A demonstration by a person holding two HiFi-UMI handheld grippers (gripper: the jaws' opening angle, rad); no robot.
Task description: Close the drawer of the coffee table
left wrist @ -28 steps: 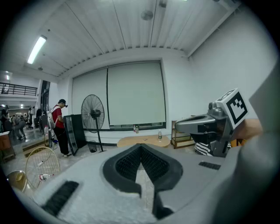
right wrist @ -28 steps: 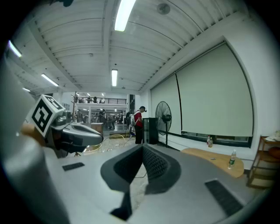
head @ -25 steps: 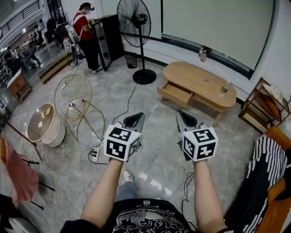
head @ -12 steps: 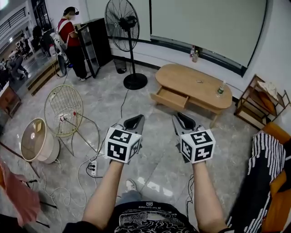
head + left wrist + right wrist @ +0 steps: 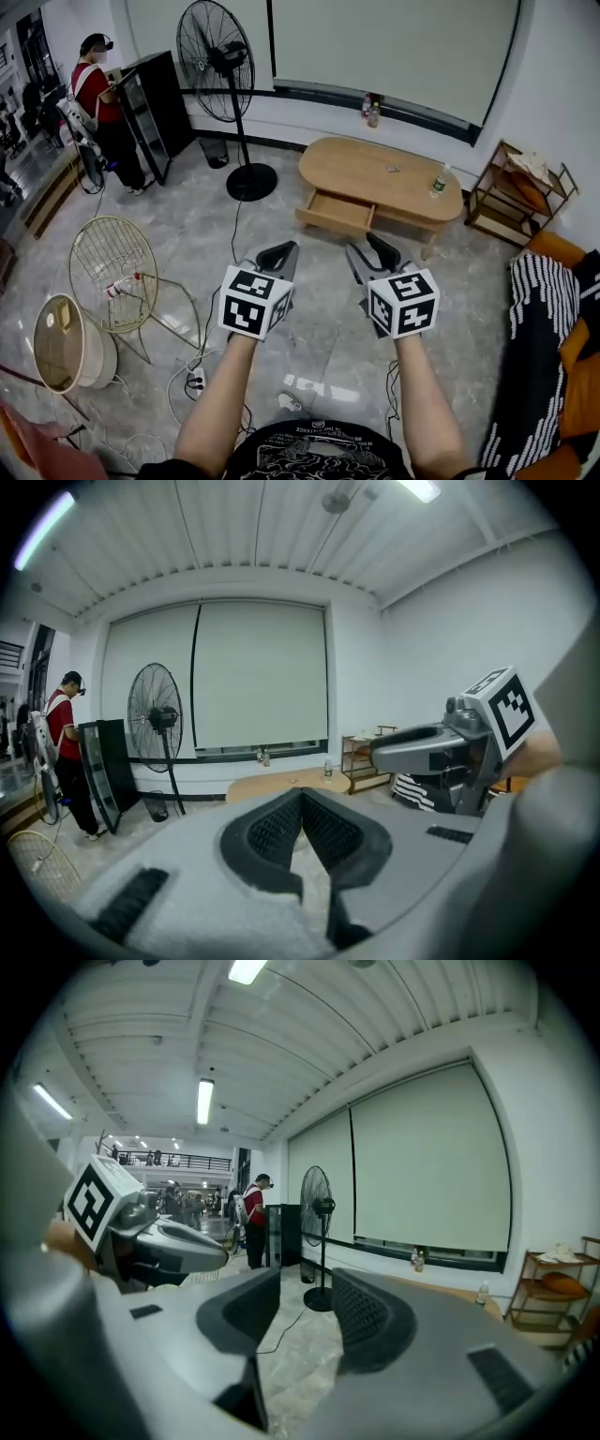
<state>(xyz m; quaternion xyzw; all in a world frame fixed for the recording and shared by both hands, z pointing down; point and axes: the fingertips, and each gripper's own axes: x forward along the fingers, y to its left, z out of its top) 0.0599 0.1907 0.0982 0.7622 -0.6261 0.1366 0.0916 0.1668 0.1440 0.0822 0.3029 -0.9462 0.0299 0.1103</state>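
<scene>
The oval wooden coffee table (image 5: 384, 172) stands ahead by the far wall, with its drawer (image 5: 336, 212) pulled out toward me. Both grippers are held side by side in the air, well short of the table. My left gripper (image 5: 278, 253) is shut with its pads meeting at the tips (image 5: 302, 795) and nothing between them. The jaws of my right gripper (image 5: 371, 251) are opening; floor shows through the gap (image 5: 307, 1285) and nothing is in it. A small bottle (image 5: 437, 180) stands on the table's right end.
A standing fan (image 5: 218, 67) and a black cabinet (image 5: 153, 105) are at the left rear, with a person in red (image 5: 101, 98) beside them. A wire chair (image 5: 112, 272), a power strip and cables (image 5: 197, 379) lie left. A wooden shelf (image 5: 516, 192) and a striped throw (image 5: 542, 356) are at right.
Both grippers have been carried forward and the table and drawer now sit nearer the middle of the view. The right gripper's jaws have parted; the left stays shut.
</scene>
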